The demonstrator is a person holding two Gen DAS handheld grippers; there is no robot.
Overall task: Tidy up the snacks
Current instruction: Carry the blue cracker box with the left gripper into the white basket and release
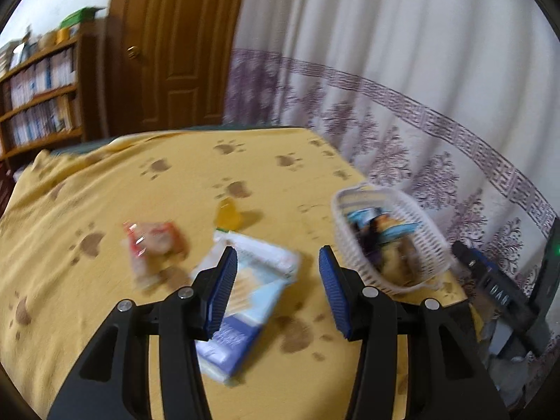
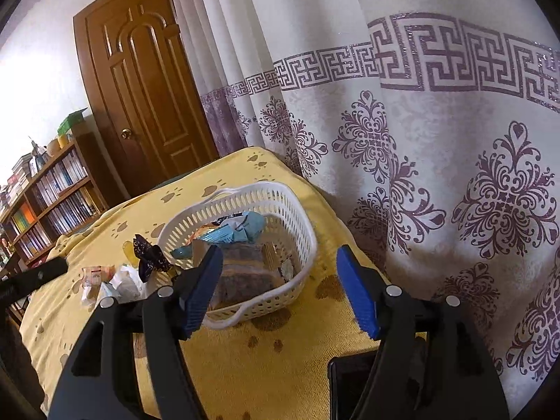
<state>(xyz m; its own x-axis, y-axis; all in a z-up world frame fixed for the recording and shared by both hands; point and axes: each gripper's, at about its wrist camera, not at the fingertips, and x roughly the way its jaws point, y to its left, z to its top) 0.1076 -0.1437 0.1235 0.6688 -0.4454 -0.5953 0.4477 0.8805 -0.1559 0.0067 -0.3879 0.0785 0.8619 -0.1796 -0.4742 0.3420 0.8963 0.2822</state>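
- Snacks wait beside the white basket (image 2: 241,245): a pale-blue packet (image 1: 245,301) and a red-and-clear wrapper (image 1: 154,245) lie on the paw-print bench (image 1: 105,182).
- Left gripper (image 1: 276,290), jaws apart and empty, hovers over the packet.
- Right gripper (image 2: 280,290), wide and empty, faces the basket.
- Packets look light, crinkly and slippery; pinching a sealed edge seems safest.

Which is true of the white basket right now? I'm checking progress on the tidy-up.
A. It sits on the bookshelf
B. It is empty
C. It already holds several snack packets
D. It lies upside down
C: the white basket stands upright on the yellow blanket, with a blue packet and other wrapped snacks inside.
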